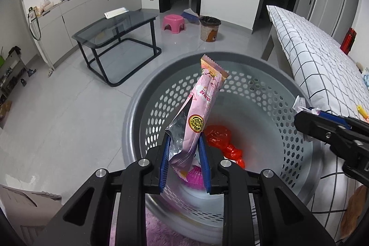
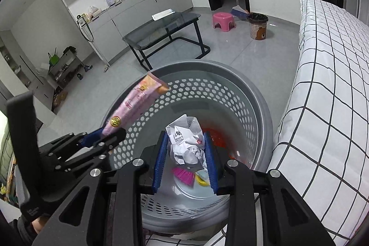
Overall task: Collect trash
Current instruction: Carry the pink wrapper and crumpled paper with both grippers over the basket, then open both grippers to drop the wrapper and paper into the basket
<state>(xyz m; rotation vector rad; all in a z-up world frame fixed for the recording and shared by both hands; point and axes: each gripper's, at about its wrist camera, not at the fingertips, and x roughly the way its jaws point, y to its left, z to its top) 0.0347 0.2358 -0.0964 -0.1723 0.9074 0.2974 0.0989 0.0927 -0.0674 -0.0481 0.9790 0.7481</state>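
Observation:
My left gripper (image 1: pixel 184 137) is shut on a pink snack wrapper (image 1: pixel 200 107) that stands up from its blue pads over the grey perforated basket (image 1: pixel 143 93). My right gripper (image 2: pixel 185 137) is shut on a crumpled white paper ball (image 2: pixel 186 140), also above the basket (image 2: pixel 260 107). On the basket floor lie a red plastic scrap (image 1: pixel 219 134), a magenta piece (image 2: pixel 183 174) and a yellow bit (image 2: pixel 201 179). The right gripper (image 1: pixel 299 118) shows at the right of the left wrist view. At the left of the right wrist view is the left gripper (image 2: pixel 108 133) with the wrapper (image 2: pixel 136 105).
A bed with a white checked cover (image 2: pixel 327 84) runs along the right, close to the basket. Further off on the grey floor stand a glass table (image 1: pixel 115 24), a pink stool (image 1: pixel 173 23), a broom (image 1: pixel 190 13) and a small lined bin (image 1: pixel 209 28).

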